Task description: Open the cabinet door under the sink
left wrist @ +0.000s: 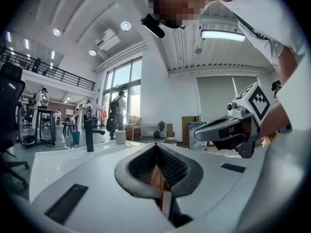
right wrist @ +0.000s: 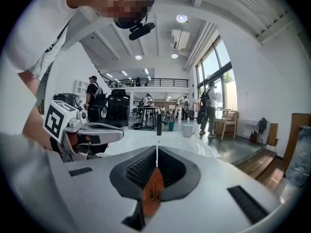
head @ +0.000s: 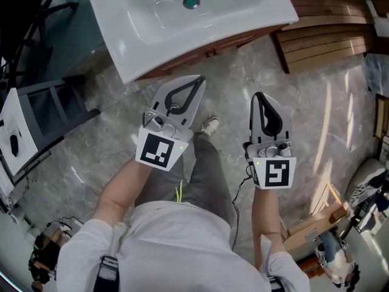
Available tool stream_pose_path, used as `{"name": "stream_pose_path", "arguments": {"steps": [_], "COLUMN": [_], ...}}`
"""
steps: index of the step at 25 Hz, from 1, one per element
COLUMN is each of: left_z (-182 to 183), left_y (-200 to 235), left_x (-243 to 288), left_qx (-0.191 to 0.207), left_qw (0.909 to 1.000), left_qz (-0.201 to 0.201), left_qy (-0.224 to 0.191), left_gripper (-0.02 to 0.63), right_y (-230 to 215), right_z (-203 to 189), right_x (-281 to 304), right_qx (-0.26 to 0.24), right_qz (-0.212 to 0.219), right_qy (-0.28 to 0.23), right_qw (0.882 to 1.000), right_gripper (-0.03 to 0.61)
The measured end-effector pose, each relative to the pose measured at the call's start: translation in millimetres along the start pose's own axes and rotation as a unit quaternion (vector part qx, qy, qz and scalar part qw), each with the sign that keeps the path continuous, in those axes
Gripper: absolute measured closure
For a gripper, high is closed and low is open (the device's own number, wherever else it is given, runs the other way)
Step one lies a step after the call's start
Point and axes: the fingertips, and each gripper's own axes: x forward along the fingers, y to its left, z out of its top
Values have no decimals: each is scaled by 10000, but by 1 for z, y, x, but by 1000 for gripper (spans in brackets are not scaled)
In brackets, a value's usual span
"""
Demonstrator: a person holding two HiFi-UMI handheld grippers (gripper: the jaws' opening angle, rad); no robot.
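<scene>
Both tools sit low in front of the person's body, side by side and well apart. The left hand-held gripper is angled up toward the sink, and the right hand-held gripper points more straight ahead. In the left gripper view the left hand-held gripper has its tips drawn together, leaving only the ribbed hollow behind them, and nothing is caught there. The right hand-held gripper is the same in its own view: tips meeting, hollow empty, touching nothing. Through each hollow shows a sliver of reddish-brown wood, which I take to be the cabinet door below the basin, so both tools seem aimed at the cabinet front from a short way off. From the head view that front is only a thin brown strip under the white rim, with a small fitting on it that may be a pull; it is too small to be sure. Whether the door is latched cannot be read from above, but no leaf swings out over the marble floor, so the opening looks not yet begun. Held like this, either tool would have to spread its tips before it could take hold. Beyond the basin stand a black faucet and a white cup.
</scene>
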Motion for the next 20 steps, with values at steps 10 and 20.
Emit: {"name": "stream_pose_path", "arguments": {"steps": [10, 20], "left_z": [-96, -197], "left_y": [-1, -12], "left_x": [35, 70], "left_qx": [-174, -125], "left_qw": [9998, 9998], "left_qz": [94, 150], "left_qy": [81, 94], "left_gripper": [603, 603], "right_y": [-4, -13], "right_z": [-103, -215], "right_x": [54, 108], "right_qx": [89, 120], "right_qz": [261, 391], "right_qy": [95, 21], "right_qw": [9996, 9992], "right_gripper": [543, 541]}}
